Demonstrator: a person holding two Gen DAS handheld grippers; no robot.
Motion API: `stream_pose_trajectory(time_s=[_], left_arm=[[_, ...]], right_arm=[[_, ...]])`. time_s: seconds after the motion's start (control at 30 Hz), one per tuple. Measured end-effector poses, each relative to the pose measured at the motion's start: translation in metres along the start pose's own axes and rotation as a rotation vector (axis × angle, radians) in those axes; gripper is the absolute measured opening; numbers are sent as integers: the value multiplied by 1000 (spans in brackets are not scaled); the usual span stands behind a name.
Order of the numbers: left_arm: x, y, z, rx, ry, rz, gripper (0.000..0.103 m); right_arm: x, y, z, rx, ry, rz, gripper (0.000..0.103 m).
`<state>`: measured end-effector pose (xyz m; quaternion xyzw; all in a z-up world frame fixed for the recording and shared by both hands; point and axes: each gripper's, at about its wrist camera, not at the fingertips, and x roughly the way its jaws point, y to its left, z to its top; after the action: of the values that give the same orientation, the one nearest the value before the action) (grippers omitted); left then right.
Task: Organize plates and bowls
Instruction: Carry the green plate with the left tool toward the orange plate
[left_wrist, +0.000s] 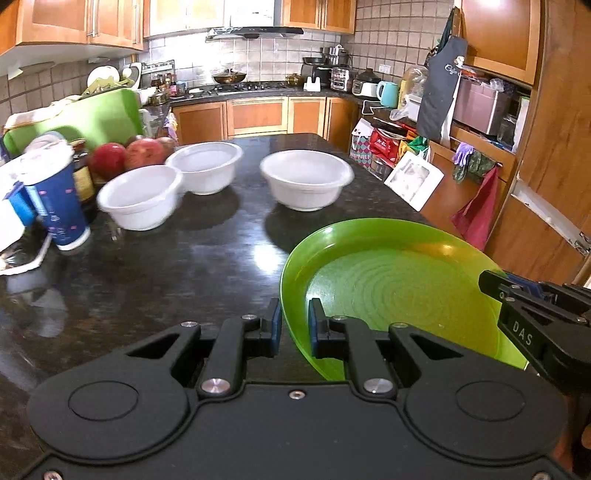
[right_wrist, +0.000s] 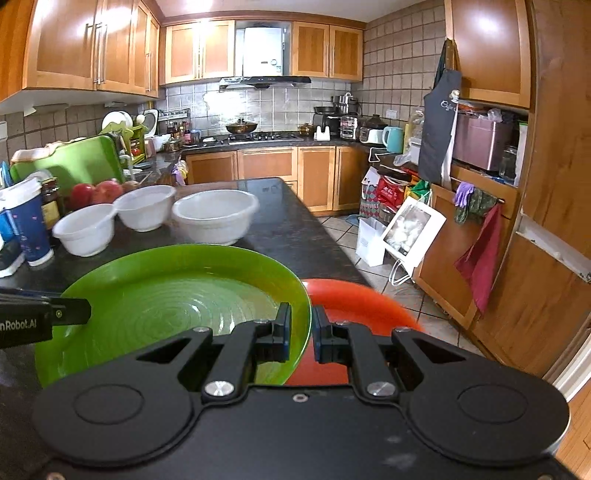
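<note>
The task looks only begun; three white bowls (right_wrist: 215, 216) stand apart near the far end of the bench (left_wrist: 177, 258), not stacked; the green plate (left_wrist: 391, 280) is at the near right edge, over a red plate (right_wrist: 354, 302); the left gripper (left_wrist: 294, 325) and right gripper (right_wrist: 301, 332), each narrowly open, straddle its rim without clamping it.
</note>
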<state>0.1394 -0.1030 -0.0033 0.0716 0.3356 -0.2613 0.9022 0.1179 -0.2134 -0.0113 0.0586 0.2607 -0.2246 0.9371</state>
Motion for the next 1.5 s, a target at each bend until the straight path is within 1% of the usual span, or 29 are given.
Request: stream_pose_trajectory(time_s=[0.2, 0.4, 0.73, 0.9, 1.03, 1.17, 1.23, 1.33, 1.5], left_arm=[[13, -37, -2, -9, 10, 13, 19], [21, -58, -7, -25, 24, 52, 19], [34, -76, -12, -50, 57, 107, 19], [37, -80, -13, -61, 72, 121, 20], [37, -81, -14, -67, 79, 119, 20], [35, -83, -13, -65, 65, 120, 22], [34, -82, -11, -61, 52, 129, 32], [32, -83, -12, -54, 45, 138, 32], [32, -81, -13, -67, 59, 134, 32]], right_arm=[[13, -55, -1, -3, 13, 6, 14], [27, -84, -1, -21, 24, 37, 14], [44, -91, -4, -48, 43, 88, 14], [49, -91, -3, -54, 56, 109, 14], [46, -88, -4, -61, 49, 115, 14], [45, -88, -4, -62, 48, 124, 16], [44, -89, -4, -63, 42, 126, 16], [42, -87, -5, -69, 27, 123, 16], [40, -87, -5, -61, 23, 122, 18]])
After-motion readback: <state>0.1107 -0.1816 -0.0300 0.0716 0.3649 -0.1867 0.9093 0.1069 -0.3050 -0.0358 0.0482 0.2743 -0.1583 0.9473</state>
